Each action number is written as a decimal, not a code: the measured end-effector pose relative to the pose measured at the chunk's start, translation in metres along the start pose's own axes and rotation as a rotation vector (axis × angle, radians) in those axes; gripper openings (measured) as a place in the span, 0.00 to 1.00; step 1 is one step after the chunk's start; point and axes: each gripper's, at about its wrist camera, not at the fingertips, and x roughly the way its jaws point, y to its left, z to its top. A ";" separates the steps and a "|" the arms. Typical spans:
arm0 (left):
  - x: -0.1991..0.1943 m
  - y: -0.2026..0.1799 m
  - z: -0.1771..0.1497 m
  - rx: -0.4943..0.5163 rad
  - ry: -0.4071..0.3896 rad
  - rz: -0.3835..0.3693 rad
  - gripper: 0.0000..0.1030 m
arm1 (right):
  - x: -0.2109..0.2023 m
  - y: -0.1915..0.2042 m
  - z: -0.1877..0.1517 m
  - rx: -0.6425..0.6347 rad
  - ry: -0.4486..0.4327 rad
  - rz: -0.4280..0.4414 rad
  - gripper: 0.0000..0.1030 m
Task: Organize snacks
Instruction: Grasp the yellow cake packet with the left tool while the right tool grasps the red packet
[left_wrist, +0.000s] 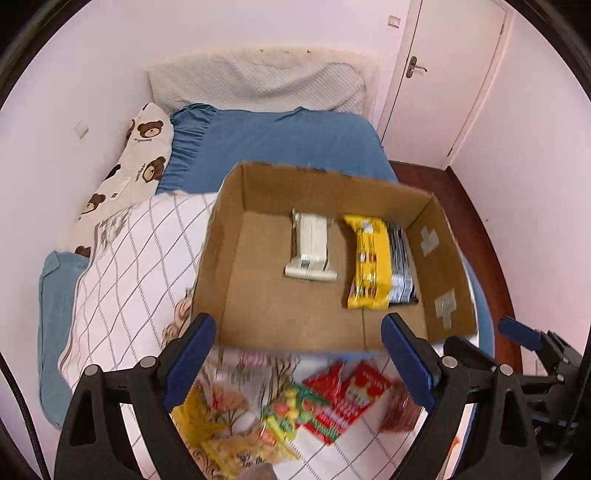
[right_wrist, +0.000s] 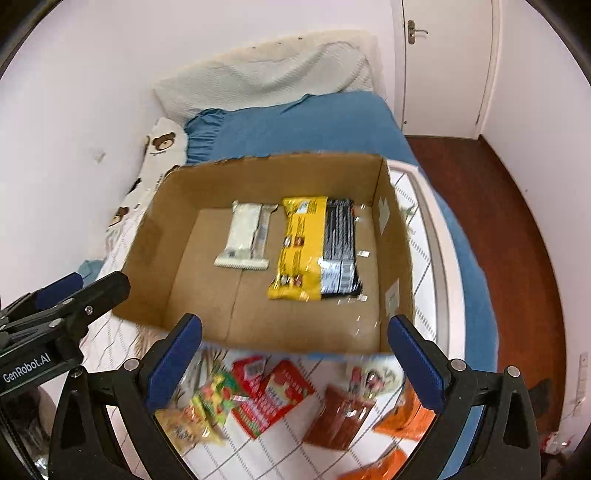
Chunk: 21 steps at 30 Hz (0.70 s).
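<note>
**Open box on bed, loose snacks blurred**

The cardboard box (left_wrist: 258, 314) sits open-topped on the bed (left_wrist: 280, 140). Inside lie a white packet (left_wrist: 312, 245), a yellow packet (left_wrist: 371, 266) and a black packet (left_wrist: 400, 273), the last partly covered by the yellow one. In front of the box, loose snack packs (right_wrist: 273, 395) are motion-blurred, their labels unreadable, several cut off by the gripper arms. Left gripper (left_wrist: 299, 363) and right gripper (right_wrist: 295, 363) hover with jaws spread wide, empty
</note>
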 end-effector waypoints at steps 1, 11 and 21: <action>0.000 0.001 -0.008 0.006 0.009 0.008 0.89 | 0.001 -0.003 -0.008 0.004 0.011 0.011 0.99; 0.067 0.011 -0.126 0.318 0.297 0.181 0.89 | 0.044 -0.036 -0.095 0.092 0.162 0.121 0.99; 0.145 0.008 -0.191 0.647 0.487 0.196 0.89 | 0.056 -0.052 -0.162 0.231 0.249 0.104 0.80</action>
